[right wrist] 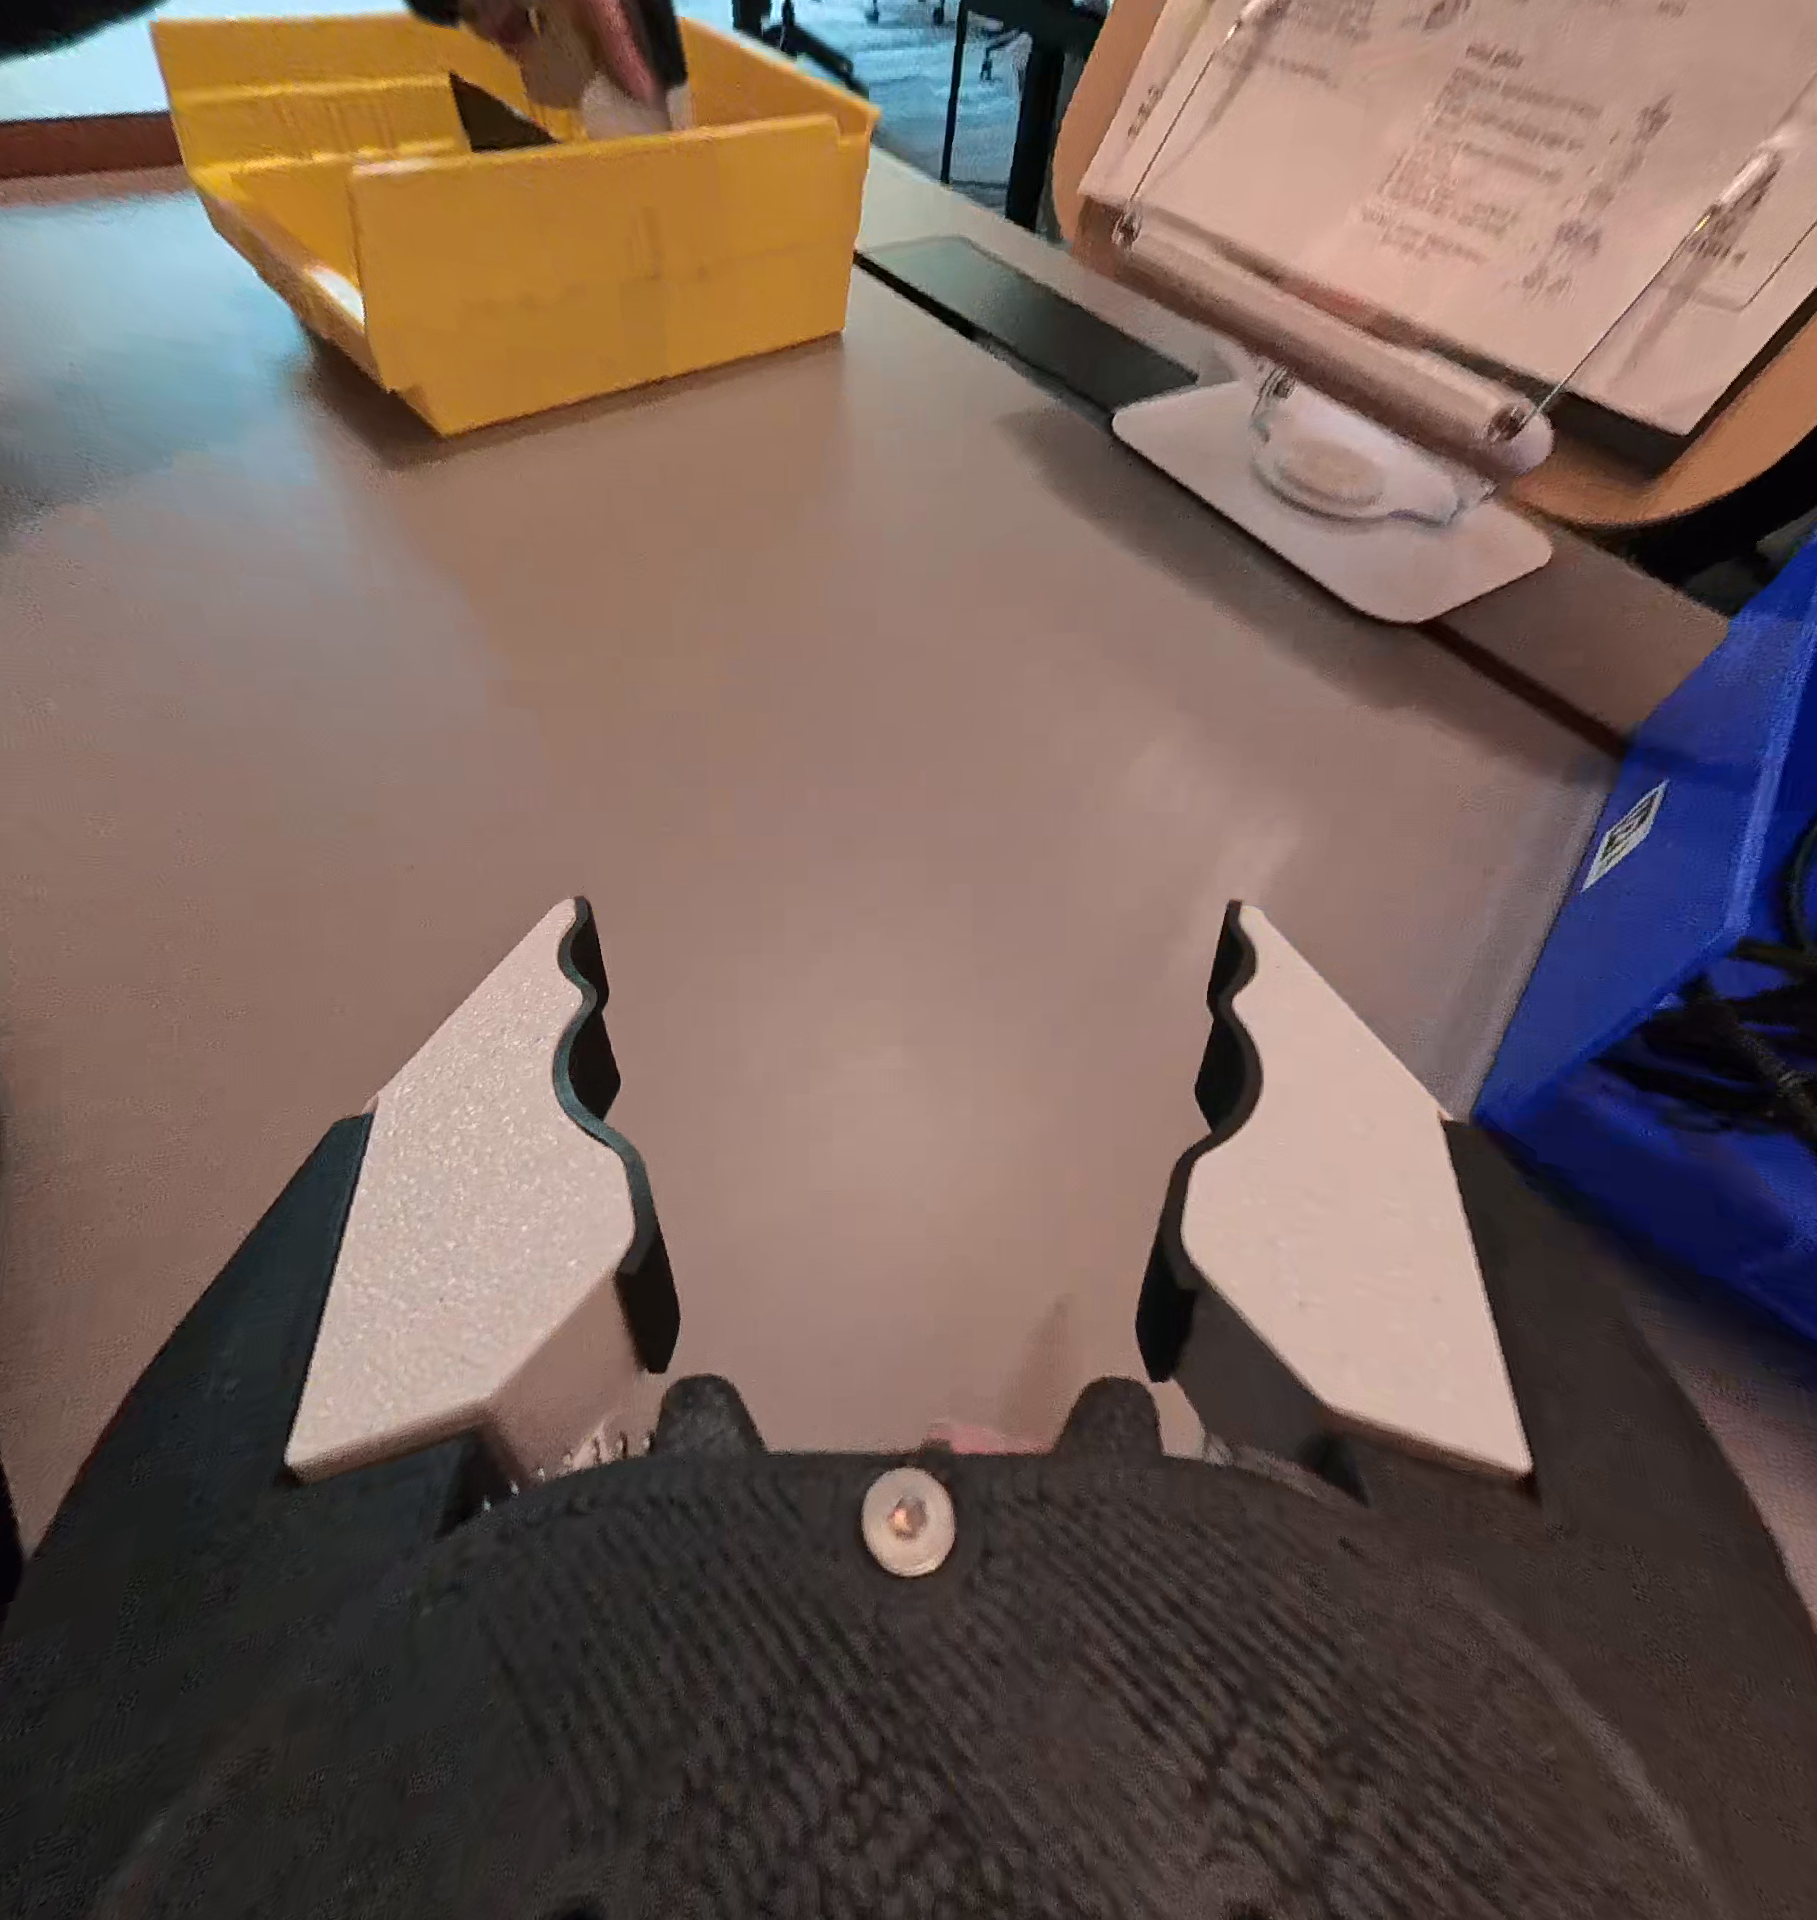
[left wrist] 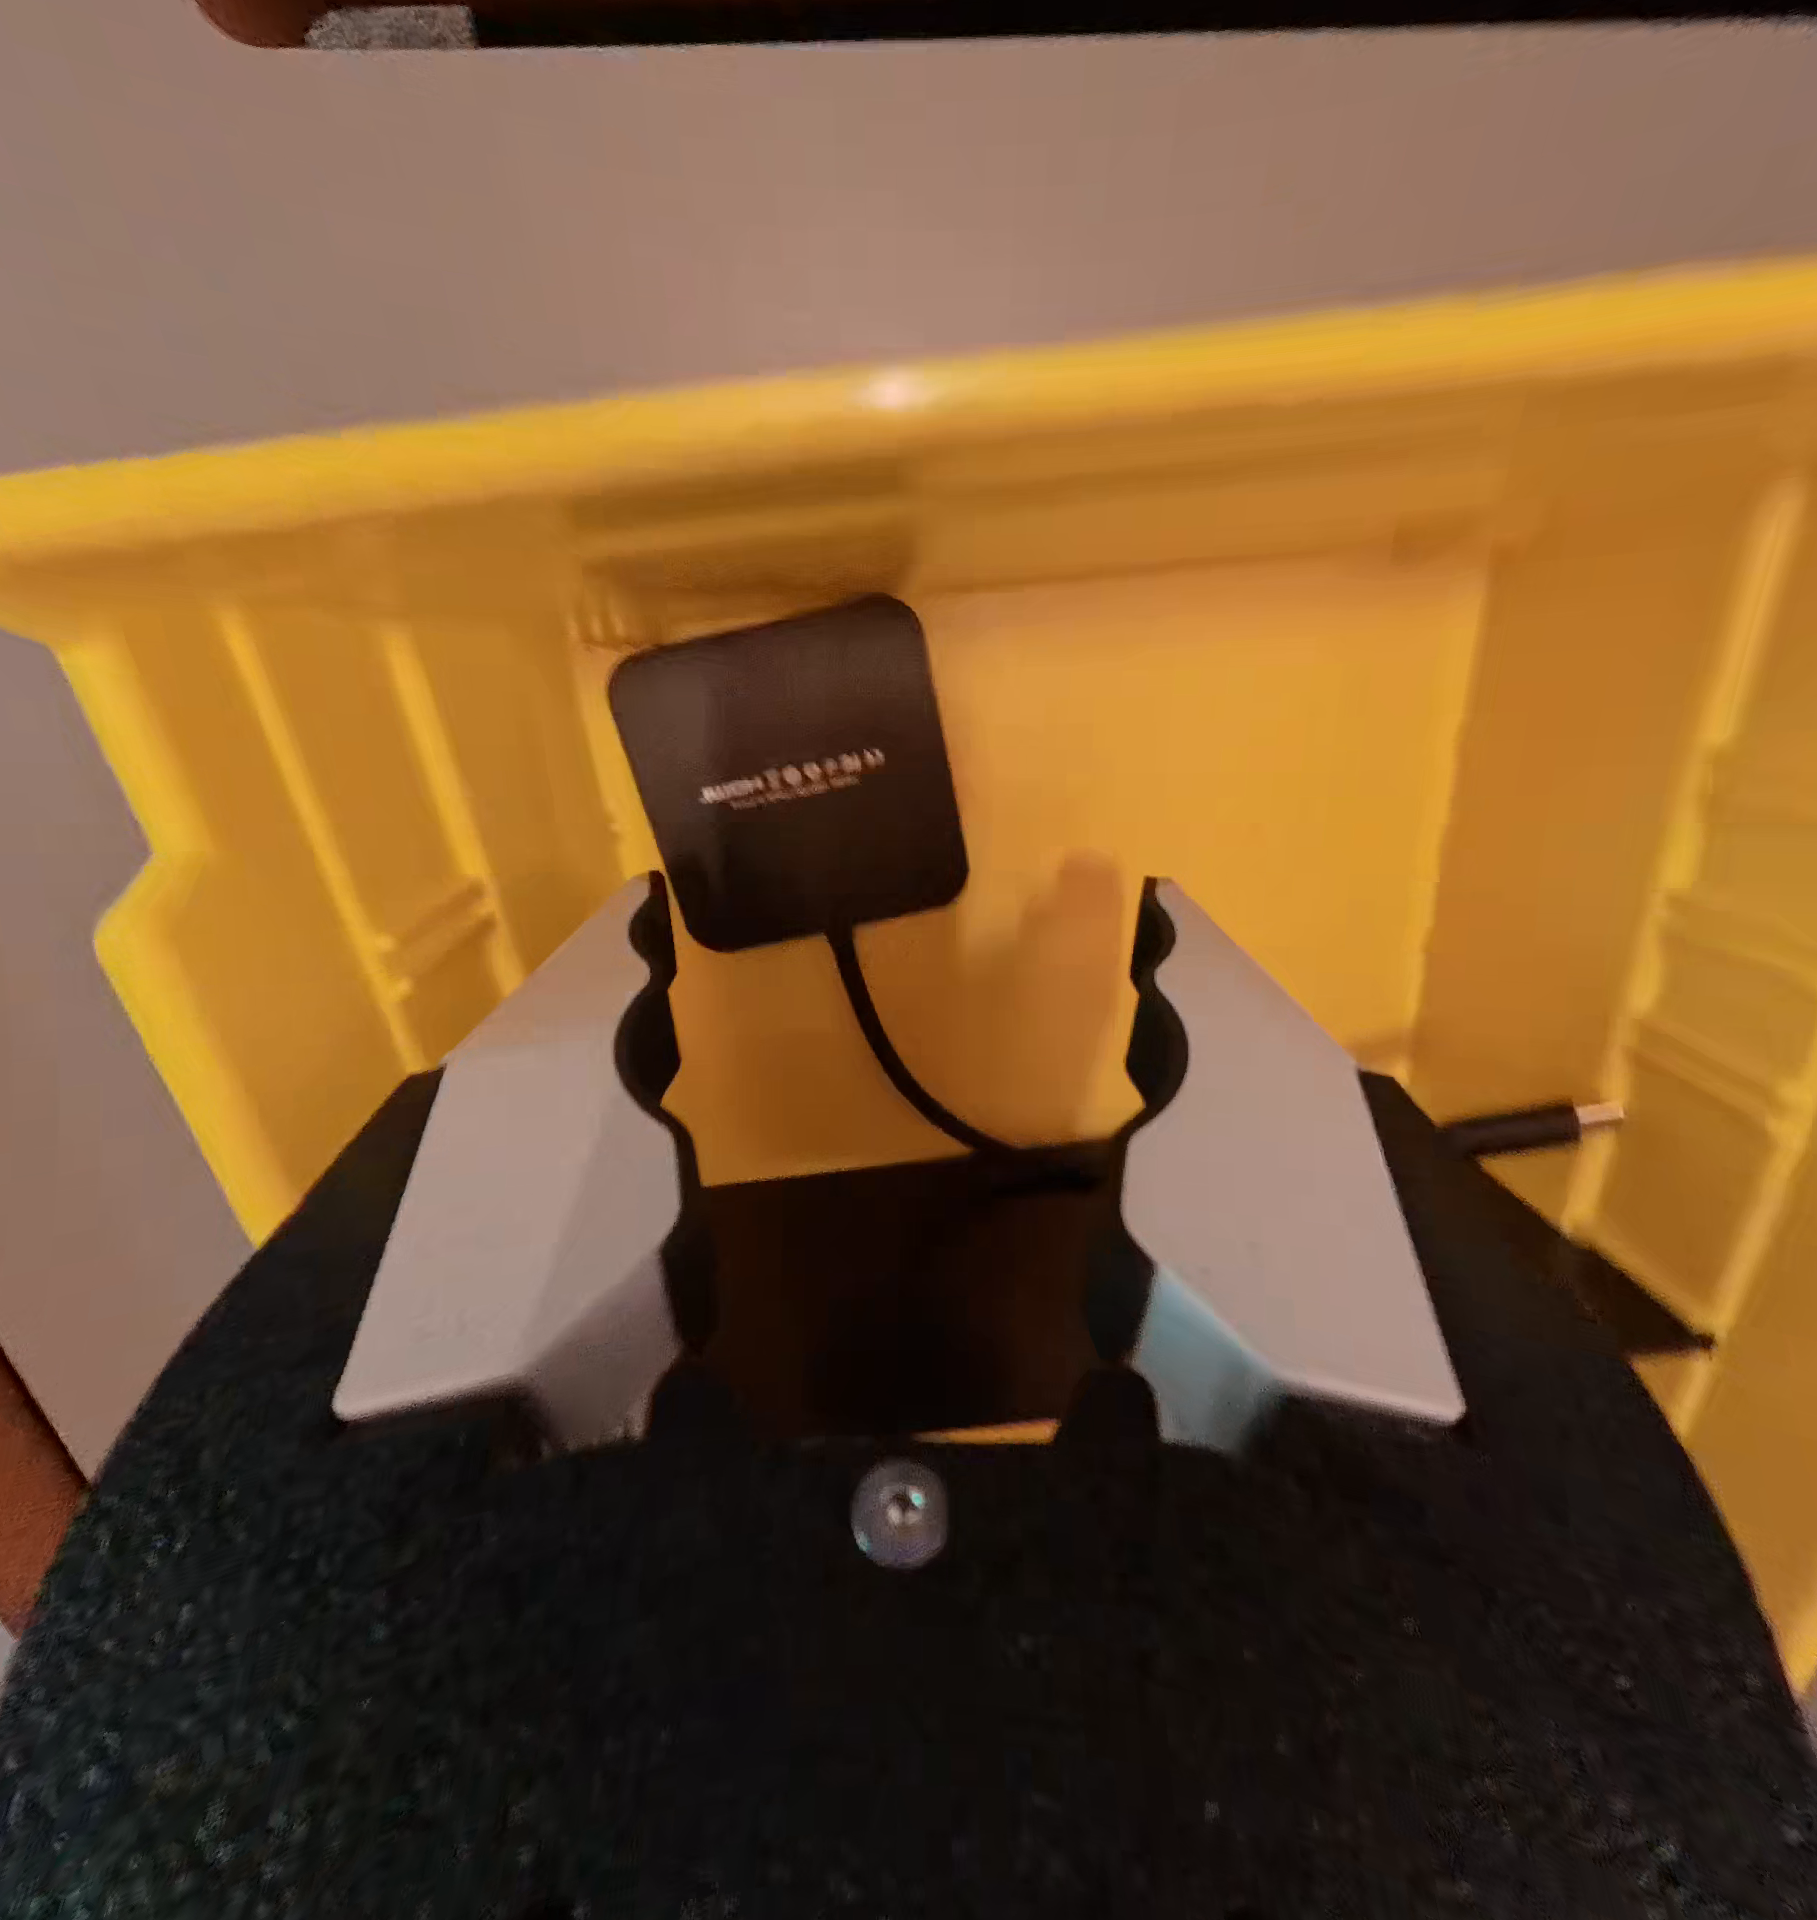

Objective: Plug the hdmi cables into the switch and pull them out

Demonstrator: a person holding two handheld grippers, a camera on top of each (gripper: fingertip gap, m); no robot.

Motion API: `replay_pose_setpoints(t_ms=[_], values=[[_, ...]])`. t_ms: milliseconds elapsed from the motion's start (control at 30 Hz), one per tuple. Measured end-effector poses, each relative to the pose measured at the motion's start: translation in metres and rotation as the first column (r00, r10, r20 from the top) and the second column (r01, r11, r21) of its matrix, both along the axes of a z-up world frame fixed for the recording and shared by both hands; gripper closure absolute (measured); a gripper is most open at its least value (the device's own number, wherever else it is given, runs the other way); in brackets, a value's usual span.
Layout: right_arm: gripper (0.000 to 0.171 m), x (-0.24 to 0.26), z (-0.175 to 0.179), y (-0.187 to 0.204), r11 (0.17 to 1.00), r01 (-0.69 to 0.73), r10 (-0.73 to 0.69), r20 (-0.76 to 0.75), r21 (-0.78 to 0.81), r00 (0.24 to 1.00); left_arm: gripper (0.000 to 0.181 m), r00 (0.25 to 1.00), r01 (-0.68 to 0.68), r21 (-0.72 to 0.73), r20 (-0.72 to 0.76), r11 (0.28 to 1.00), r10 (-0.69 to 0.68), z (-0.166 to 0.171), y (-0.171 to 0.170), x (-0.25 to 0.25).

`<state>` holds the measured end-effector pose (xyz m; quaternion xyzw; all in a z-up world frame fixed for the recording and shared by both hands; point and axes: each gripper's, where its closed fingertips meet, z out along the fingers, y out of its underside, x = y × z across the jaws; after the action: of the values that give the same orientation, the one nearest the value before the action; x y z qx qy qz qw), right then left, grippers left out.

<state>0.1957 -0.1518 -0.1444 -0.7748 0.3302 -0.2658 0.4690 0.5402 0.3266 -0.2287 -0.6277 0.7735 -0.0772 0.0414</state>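
I have the left gripper reaching down into the yellow bin, its jaws spread wide and holding nothing, lined up toward the switch. The switch, a small black square box, lies flat on the bin floor close to the far wall, its short black lead curling back under the gripper to a plug lying at the right. I judge I am coming in for the switch to lift it out. My right gripper hangs over the bare surface, also wide and empty, well apart from the bin. The cables sit tangled in the blue bin just beside it, probably within easy reach.
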Motion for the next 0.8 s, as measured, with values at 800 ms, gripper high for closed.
replay_pose_setpoints(t_ms=[800], values=[[0.063, 0.011, -0.028, 0.012, 0.998, -0.060, 0.060, -0.043, -0.005, 0.997, 0.119, 0.998, 0.055, 0.031, 0.017, 0.998, -0.055, -0.024, 0.001, 0.005]])
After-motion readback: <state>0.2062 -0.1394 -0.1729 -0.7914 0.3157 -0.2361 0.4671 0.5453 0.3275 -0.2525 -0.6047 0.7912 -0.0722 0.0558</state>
